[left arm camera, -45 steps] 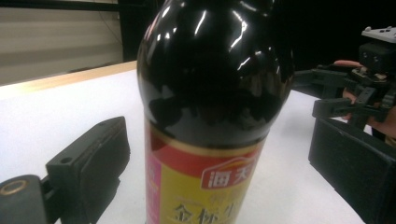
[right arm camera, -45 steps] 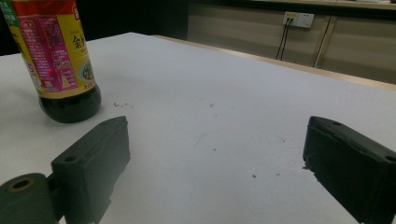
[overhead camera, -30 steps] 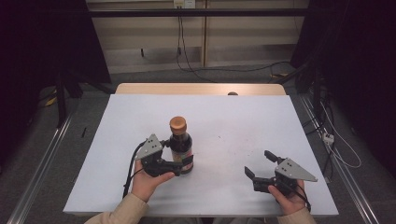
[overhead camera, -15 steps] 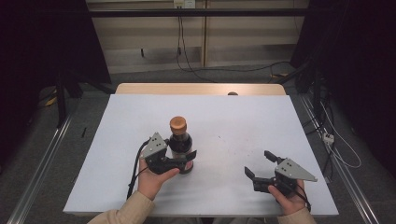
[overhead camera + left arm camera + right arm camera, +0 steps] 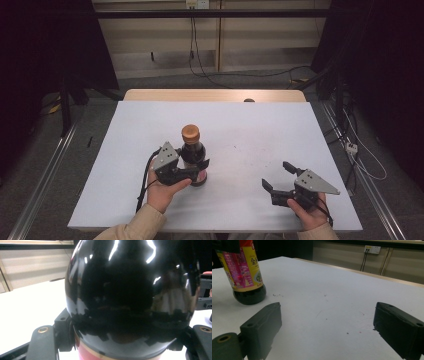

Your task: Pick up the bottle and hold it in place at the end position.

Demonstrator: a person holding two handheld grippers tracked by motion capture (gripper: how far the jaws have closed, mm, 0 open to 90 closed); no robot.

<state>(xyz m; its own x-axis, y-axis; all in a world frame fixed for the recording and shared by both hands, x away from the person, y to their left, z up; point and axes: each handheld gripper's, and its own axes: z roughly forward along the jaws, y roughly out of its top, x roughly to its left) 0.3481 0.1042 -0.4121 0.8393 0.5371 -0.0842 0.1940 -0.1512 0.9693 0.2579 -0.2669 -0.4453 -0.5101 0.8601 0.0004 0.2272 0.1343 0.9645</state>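
A dark sauce bottle point(image 5: 192, 150) with an orange-brown cap stands upright on the white table point(image 5: 250, 125), left of centre. My left gripper point(image 5: 200, 170) reaches in from the bottle's left. Its jaws have just been closing and now press on the lower body at the red label band. In the left gripper view the glossy black bottle point(image 5: 130, 297) sits between the two jaws. My right gripper point(image 5: 276, 175) rests low at the front right, open with nothing between its fingers. The right gripper view shows the labelled bottle point(image 5: 245, 270) far to the left of that gripper point(image 5: 327, 322).
A wooden strip point(image 5: 215, 95) runs along the table's far edge, with a small dark object point(image 5: 248, 100) on it. Cables trail on the floor behind and to the right. A few faint specks mark the white surface between the grippers.
The left gripper's jaws have closed in onto the bottle's lower body. The bottle stands where it was, and the right gripper has not moved.
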